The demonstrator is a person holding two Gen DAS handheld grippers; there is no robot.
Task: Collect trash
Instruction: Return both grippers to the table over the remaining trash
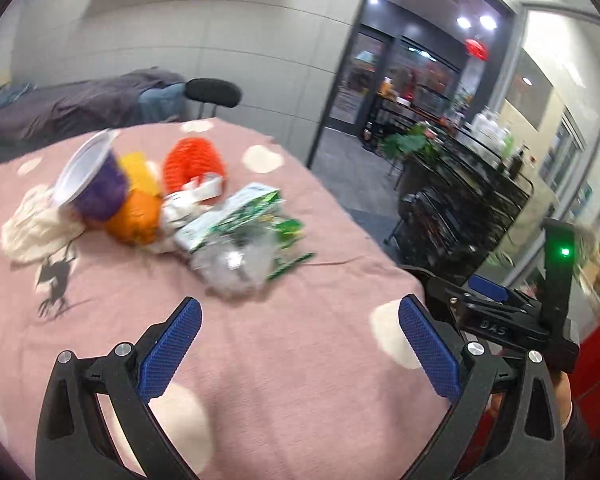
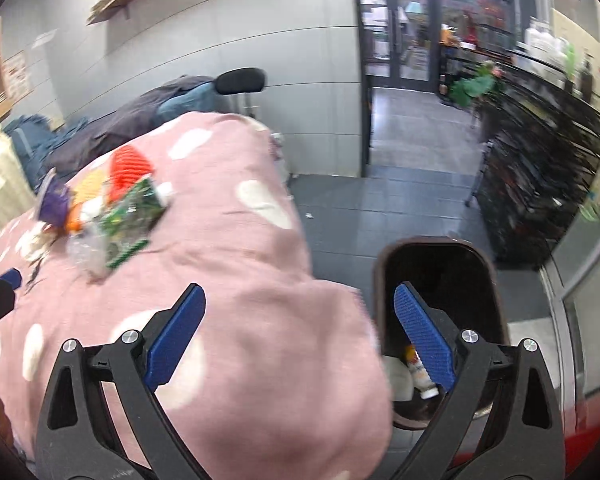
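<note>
1. Left wrist view: the left gripper (image 1: pixel 300 344) hangs over a table (image 1: pixel 292 392) draped in a pink cloth with pale spots, its blue-padded jaws spread wide with nothing between them.
2. The trash sits in a heap on the far left part of the cloth, well apart from the jaws: a purple cup (image 1: pixel 90 180) tipped on its side with its white mouth showing, an orange ball-like wrapper (image 1: pixel 134 218) just below it, an orange-red net (image 1: pixel 194 162) behind, a green-and-white carton (image 1: pixel 232 214) lying flat, crumpled clear plastic (image 1: pixel 236 266) in front of it, and a whitish crumpled cloth or paper (image 1: pixel 32 226) at the left; blur makes that last one hard to name.
3. The right gripper (image 1: pixel 488 290) shows at the right edge of this view, off the table's side.
4. Right wrist view: the right gripper (image 2: pixel 300 332) is also spread wide and empty, held above the table's corner.
5. A dark bin (image 2: pixel 476 280) stands on the grey floor just beside the table, under the right finger, with a small bottle (image 2: pixel 420 376) and other scraps inside.
</note>
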